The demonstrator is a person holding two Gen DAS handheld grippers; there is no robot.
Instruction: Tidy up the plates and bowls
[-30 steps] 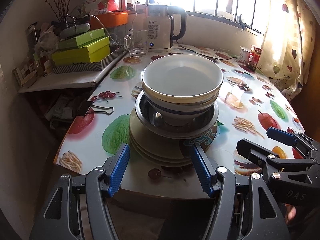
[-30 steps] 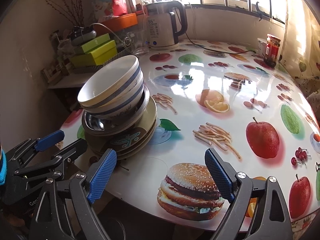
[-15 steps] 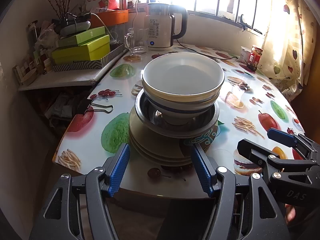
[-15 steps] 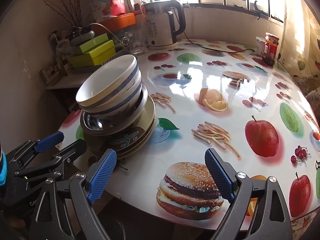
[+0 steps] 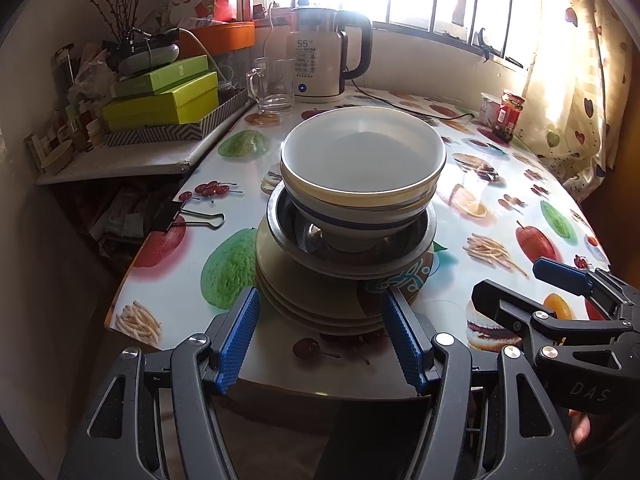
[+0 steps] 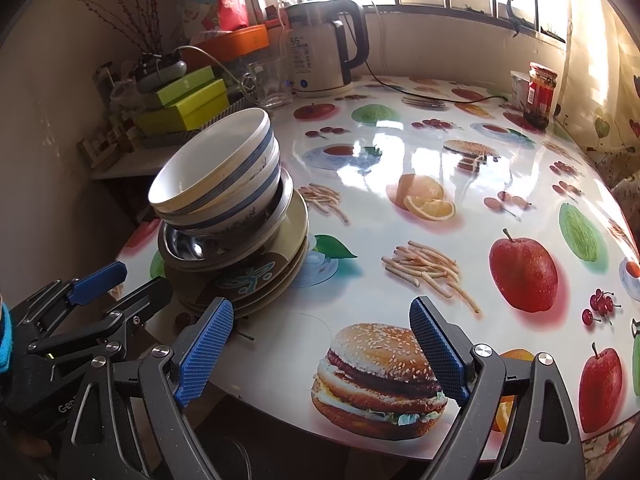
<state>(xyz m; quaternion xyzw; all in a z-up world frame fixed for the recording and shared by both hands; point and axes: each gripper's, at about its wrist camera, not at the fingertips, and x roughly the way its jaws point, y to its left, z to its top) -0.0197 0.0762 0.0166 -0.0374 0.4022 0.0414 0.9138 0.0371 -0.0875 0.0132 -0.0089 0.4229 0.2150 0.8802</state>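
Although one moment cannot settle whether sorting is over or yet to come, all the crockery is seen gathered in a single pile near the table's front-left edge, on the glossy round table with the fruit-and-burger print point(image 6: 460, 168). Such a pile fits a finished stacking as well as a mixed heap awaiting separation, so nothing further is judged. At the bottom, beige round ceramic plates point(image 5: 304, 300) are stacked; three or four rims can be counted, the exact number not being clear. On these a single shallow stainless-steel dish point(image 5: 404, 258) is set, and within it white ceramic bowls with blue bands point(image 6: 224, 184) are nested, at least two being told apart in the right wrist view, perhaps three. The bowls are seen to lean slightly toward the pile's left. The left gripper point(image 5: 326, 338) is held just in front of the pile, its blue-padded jaws spread wide on either side of the plates' near rim and touching nothing. The right gripper point(image 6: 320, 354) is held to the right of the pile, over the printed burger, its jaws likewise spread wide and empty. No other plates or bowls are seen elsewhere on the table.
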